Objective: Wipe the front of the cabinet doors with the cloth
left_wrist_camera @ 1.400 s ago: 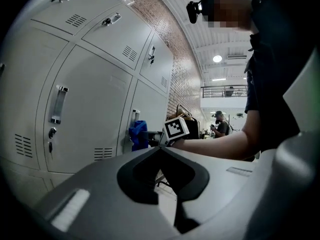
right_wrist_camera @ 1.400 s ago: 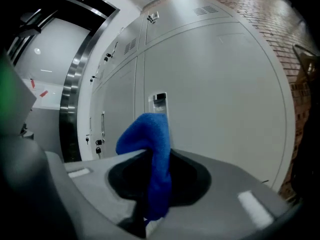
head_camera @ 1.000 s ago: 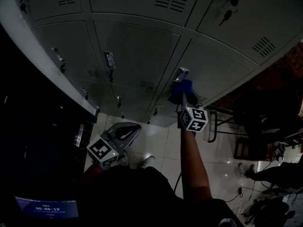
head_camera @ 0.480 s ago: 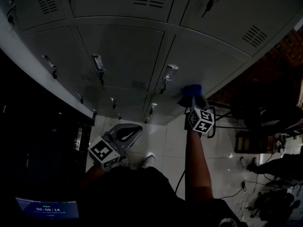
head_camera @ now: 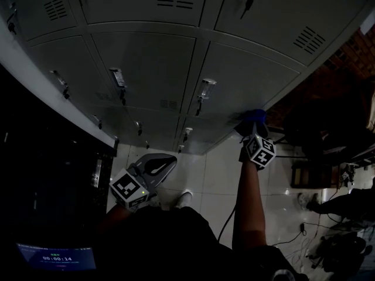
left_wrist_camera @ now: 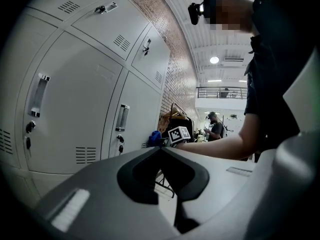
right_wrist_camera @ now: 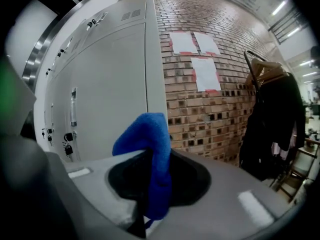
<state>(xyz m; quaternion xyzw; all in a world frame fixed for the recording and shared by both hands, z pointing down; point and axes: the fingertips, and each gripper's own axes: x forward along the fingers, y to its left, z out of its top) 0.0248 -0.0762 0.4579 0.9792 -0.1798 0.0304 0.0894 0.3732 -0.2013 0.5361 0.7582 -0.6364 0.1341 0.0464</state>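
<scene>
The person wears a dark top (head_camera: 176,239) with short sleeves (left_wrist_camera: 257,99). A small black camera (left_wrist_camera: 196,9) sits on the head. The left gripper (head_camera: 167,160) is a smooth grey shell with a dark hole in the middle. Its cube (head_camera: 129,189) has black and white square marks and a tiny green light. The right gripper (head_camera: 251,126) is grey too, with a marked cube (head_camera: 259,151). A thin dark cable (head_camera: 222,224) runs beside the right arm.

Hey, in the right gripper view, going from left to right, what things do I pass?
cabinet door handle → blue cloth → paper sheets → dark coat
</scene>
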